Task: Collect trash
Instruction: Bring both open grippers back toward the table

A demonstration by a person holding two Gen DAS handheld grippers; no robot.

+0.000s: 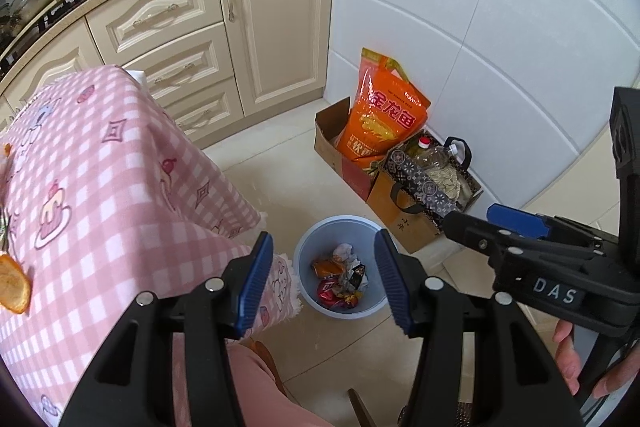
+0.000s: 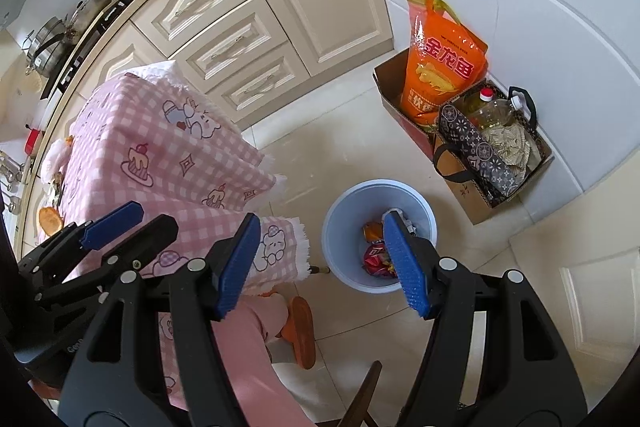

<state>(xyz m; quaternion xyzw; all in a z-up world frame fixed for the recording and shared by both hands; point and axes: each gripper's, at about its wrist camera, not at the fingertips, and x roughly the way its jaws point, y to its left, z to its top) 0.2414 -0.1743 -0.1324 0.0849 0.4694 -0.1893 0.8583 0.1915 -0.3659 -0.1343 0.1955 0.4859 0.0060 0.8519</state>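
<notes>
Both pairs of tongs hang over the floor beside the pink checked surface (image 1: 120, 167), pointing steeply down toward the blue bin (image 1: 340, 267), and both are empty. The left tongs (image 1: 324, 279) stand about half open with the bin framed in the gap between their blue pads; the right tongs (image 2: 320, 263) stand somewhat wider, nothing between them, their right pad overlapping the bin (image 2: 378, 235) in that view. The trash already collected, crumpled wrappers (image 1: 342, 281) in red, orange and silver, lies at the bottom of the bin on the floor. What the task seems to want next lies the other way: an orange peel (image 1: 14, 285) rests on the surface at the far left edge of the left wrist view, and shows again (image 2: 50, 219) at the far left of the right wrist view, beyond the left tongs. So the remaining trash sits up and to the left of both tools, well apart from the bin, and the left hand is plainly the nearer one. Its long axis runs roughly along the surface edge, though fisheye distortion makes that uncertain.
</notes>
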